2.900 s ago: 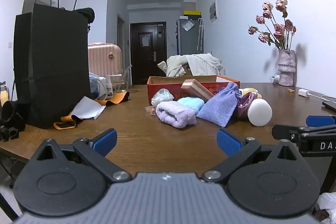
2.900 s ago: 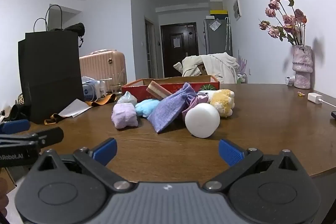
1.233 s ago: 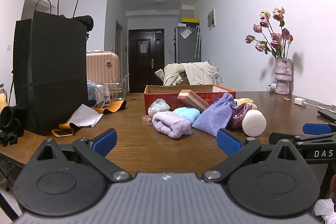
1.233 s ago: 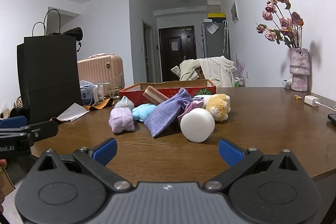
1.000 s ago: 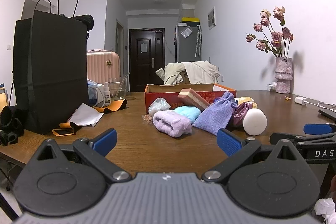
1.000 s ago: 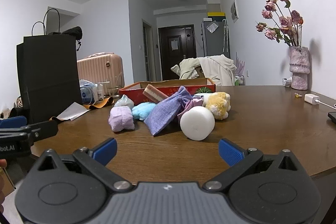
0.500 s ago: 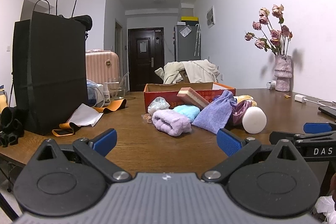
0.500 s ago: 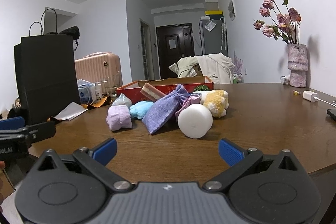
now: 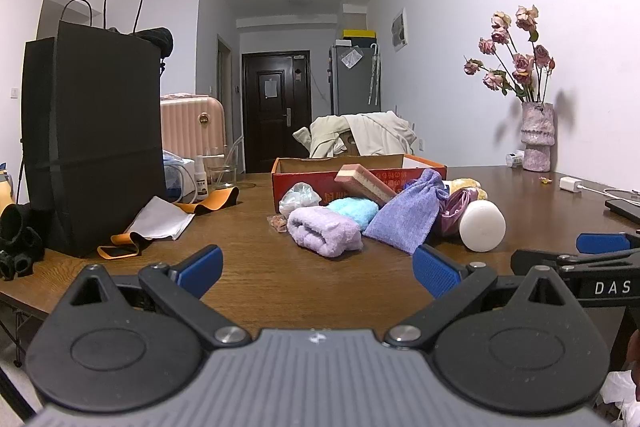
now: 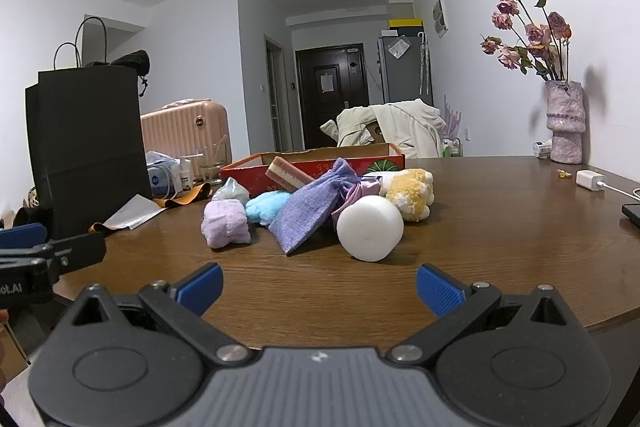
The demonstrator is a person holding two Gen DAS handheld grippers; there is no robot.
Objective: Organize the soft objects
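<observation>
Your left hand-held gripper [image 9: 318,269] and right hand-held gripper [image 10: 319,287]: both wide open, empty. White foam cylinder [image 10: 370,228] dead ahead of right, round end facing you; lilac rolled towel [image 9: 324,231] nearer left.

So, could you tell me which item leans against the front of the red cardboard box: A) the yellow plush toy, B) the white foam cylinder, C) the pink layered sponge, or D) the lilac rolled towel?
C: the pink layered sponge is propped tilted against the red cardboard box, while the other three lie on the table in front.
</observation>
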